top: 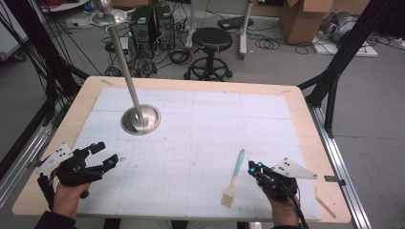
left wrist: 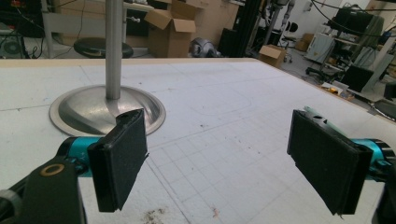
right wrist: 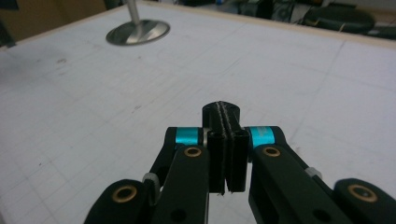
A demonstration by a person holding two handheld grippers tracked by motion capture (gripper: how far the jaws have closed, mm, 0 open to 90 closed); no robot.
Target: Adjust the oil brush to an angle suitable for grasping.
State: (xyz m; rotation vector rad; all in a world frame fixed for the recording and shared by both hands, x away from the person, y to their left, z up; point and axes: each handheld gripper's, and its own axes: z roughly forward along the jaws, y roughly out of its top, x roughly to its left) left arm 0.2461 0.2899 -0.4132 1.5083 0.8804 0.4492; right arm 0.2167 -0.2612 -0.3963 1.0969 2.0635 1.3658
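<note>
A small pastry brush (top: 234,178) is lying on the white gridded worktop (top: 200,124) at the lower right of the high view, its pale green handle pointing up the frame and its cream bristles fanning toward the bottom edge. The right claw (top: 254,167) is sitting just beside it, to the right of the handle and apart from it, with its jaws pressed together on nothing; in the right gripper view the two black pads (right wrist: 219,161) are meeting face to face. The left claw (top: 101,153) is resting at the lower left, well apart from the brush, its jaws spread wide with only bare worktop between them. A steel stand (top: 140,119) with a domed base is standing in the upper left, its pole leaning up toward the frame's top, and looking far heavier than anything else here. The brush, I'd judge, is going to be light and easy to lift, the handle stiff and a bit slick, the bristles soft and liable to splay or bend if squeezed. So the sensible hold is across the handle's middle, where it is narrow and even; lying flat as it is, the pads would have to come down on either side of it, close to the surface.
</note>
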